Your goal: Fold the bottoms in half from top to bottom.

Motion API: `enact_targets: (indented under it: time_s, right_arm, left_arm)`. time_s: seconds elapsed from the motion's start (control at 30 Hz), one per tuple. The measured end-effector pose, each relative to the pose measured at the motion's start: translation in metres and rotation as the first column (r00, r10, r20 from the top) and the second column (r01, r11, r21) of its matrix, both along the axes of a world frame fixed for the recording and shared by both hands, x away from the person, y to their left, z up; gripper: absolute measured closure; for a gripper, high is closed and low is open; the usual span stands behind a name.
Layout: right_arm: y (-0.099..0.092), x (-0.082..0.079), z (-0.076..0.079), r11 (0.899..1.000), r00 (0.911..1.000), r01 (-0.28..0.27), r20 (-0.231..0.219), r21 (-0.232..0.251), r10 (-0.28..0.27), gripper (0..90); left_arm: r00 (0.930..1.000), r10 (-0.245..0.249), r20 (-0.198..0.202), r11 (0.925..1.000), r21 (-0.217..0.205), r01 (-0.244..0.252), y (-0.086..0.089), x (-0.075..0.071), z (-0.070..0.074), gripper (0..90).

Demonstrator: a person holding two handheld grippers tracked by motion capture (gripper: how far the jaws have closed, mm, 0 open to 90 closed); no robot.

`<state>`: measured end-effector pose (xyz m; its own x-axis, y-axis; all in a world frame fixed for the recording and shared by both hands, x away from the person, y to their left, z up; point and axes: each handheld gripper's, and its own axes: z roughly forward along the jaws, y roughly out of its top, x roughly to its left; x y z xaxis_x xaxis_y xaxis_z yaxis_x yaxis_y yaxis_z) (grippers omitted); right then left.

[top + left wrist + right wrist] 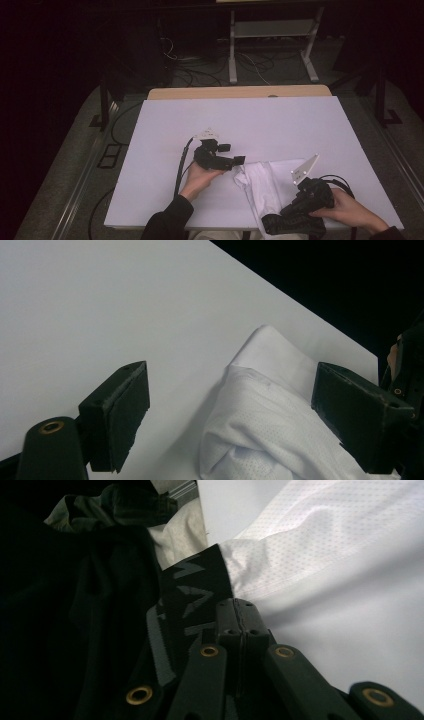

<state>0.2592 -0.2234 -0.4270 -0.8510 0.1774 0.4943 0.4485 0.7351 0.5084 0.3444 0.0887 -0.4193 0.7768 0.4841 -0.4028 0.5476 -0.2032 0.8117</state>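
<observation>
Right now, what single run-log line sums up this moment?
left tool: open, beside white mesh garment | right tool: shut at black waistband | garment on white table, near edge

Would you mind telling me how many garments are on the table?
1: a white garment with a black waistband lies at the near edge, between the two grippers; others may be hidden beneath.

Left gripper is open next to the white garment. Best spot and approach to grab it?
Take the bunched folded edge of the white garment, where the mesh cloth stands up off the table. The left gripper already straddles that fold with its jaws open, so likely push straight ahead along them and close. Flatter cloth gives less to pinch.
</observation>
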Motion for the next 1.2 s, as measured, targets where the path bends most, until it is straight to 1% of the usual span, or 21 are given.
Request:
enact_targets:
  time_s: [0.1,0.17,0.23,0.3,0.37,0.43,0.5,0.57,0.6,0.7,0.8,0.83,0.9,0.93,1.0,1.03,1.07,1.1,1.13,1.17,1.2]
  right_arm:
    - [0.000,-0.001,0.001,1.000,0.9997,-0.021,-0.008,0.003,0.021,86.0]
    - [-0.001,-0.002,0.002,1.000,0.9997,-0.026,-0.004,0.008,0.026,84.3]
    - [-0.003,-0.001,0.006,1.000,0.9998,-0.020,0.003,0.011,0.020,81.8]
    - [-0.007,0.000,0.010,1.000,0.9997,-0.003,0.022,0.021,0.003,79.5]
    - [-0.011,0.001,0.015,0.999,0.9989,0.025,0.039,0.031,-0.026,73.2]
    - [-0.017,0.003,0.019,0.997,0.9958,0.060,0.067,0.046,-0.063,68.0]
    - [-0.022,0.006,0.023,0.994,0.9923,0.088,0.082,0.059,-0.092,61.4]
    - [-0.027,0.010,0.026,0.989,0.9854,0.129,0.103,0.071,-0.136,54.4]
    - [-0.030,0.012,0.027,0.986,0.9824,0.147,0.105,0.075,-0.154,51.1]
    - [-0.039,0.020,0.028,0.973,0.9687,0.208,0.118,0.096,-0.219,38.4]
    - [-0.047,0.029,0.028,0.957,0.9514,0.270,0.124,0.103,-0.282,28.1]
    - [-0.050,0.033,0.026,0.949,0.9421,0.298,0.128,0.103,-0.310,24.3]
    - [-0.054,0.038,0.024,0.939,0.9313,0.330,0.128,0.098,-0.341,17.8]
    - [-0.056,0.040,0.022,0.934,0.9259,0.345,0.127,0.096,-0.356,15.9]
    - [-0.061,0.046,0.020,0.918,0.9094,0.386,0.129,0.094,-0.396,12.1]
    - [-0.063,0.047,0.019,0.913,0.9047,0.395,0.129,0.101,-0.406,12.0]
    - [-0.066,0.050,0.018,0.905,0.8968,0.412,0.127,0.109,-0.424,11.4]
    - [-0.070,0.052,0.017,0.895,0.8872,0.431,0.127,0.114,-0.443,8.2]
    - [-0.071,0.054,0.017,0.890,0.8821,0.440,0.127,0.120,-0.453,6.1]
    - [-0.074,0.056,0.016,0.883,0.8749,0.453,0.128,0.123,-0.467,5.3]
    - [-0.077,0.058,0.015,0.873,0.8652,0.470,0.129,0.127,-0.484,5.3]
  left_arm:
    - [0.9999,-0.011,-0.007,0.9999,0.010,0.011,-0.001,0.000,-0.001,14.2]
    - [0.9998,-0.014,-0.011,0.9998,0.012,0.014,-0.002,0.000,-0.002,14.0]
    - [0.9998,-0.017,-0.012,0.9998,0.011,0.018,-0.003,0.000,-0.002,13.9]
    - [0.9998,-0.018,-0.011,0.9998,0.010,0.018,-0.002,0.000,-0.002,13.8]
    - [0.9998,-0.016,-0.012,0.9998,0.008,0.016,-0.002,0.000,-0.002,13.6]
    - [0.9997,-0.018,-0.013,0.9998,0.005,0.018,-0.002,0.001,-0.002,13.1]
    - [0.9996,-0.020,-0.018,0.9998,0.003,0.020,-0.002,0.001,-0.002,12.6]
    - [0.9995,-0.027,-0.019,0.9996,0.008,0.027,-0.002,0.001,-0.002,11.7]
    - [0.9993,-0.031,-0.022,0.9995,0.008,0.031,-0.003,0.001,-0.003,11.0]
    - [0.9985,-0.042,-0.036,0.9991,0.008,0.042,-0.005,0.001,-0.004,8.3]
    - [0.9974,-0.058,-0.042,0.9981,0.019,0.059,-0.007,0.001,-0.006,6.6]
    - [0.9971,-0.061,-0.045,0.9979,0.018,0.062,-0.008,0.001,-0.006,5.9]
    - [0.9964,-0.068,-0.050,0.9975,0.020,0.069,-0.009,0.001,-0.007,4.8]
    - [0.9958,-0.074,-0.054,0.9969,0.025,0.075,-0.009,0.001,-0.008,4.1]
    - [0.9951,-0.078,-0.061,0.9965,0.027,0.079,-0.010,0.001,-0.009,2.6]
    - [0.9947,-0.082,-0.063,0.9961,0.029,0.084,-0.011,0.001,-0.010,2.5]
    - [0.9943,-0.084,-0.065,0.9958,0.032,0.086,-0.011,0.001,-0.010,2.3]
    - [0.9939,-0.087,-0.067,0.9955,0.030,0.090,-0.012,0.001,-0.010,2.2]
    - [0.9935,-0.091,-0.068,0.9951,0.032,0.093,-0.012,0.001,-0.011,2.2]
    - [0.9931,-0.093,-0.071,0.9950,0.031,0.095,-0.013,0.001,-0.011,2.2]
    - [0.9928,-0.095,-0.073,0.9947,0.033,0.097,-0.014,0.001,-0.012,2.2]
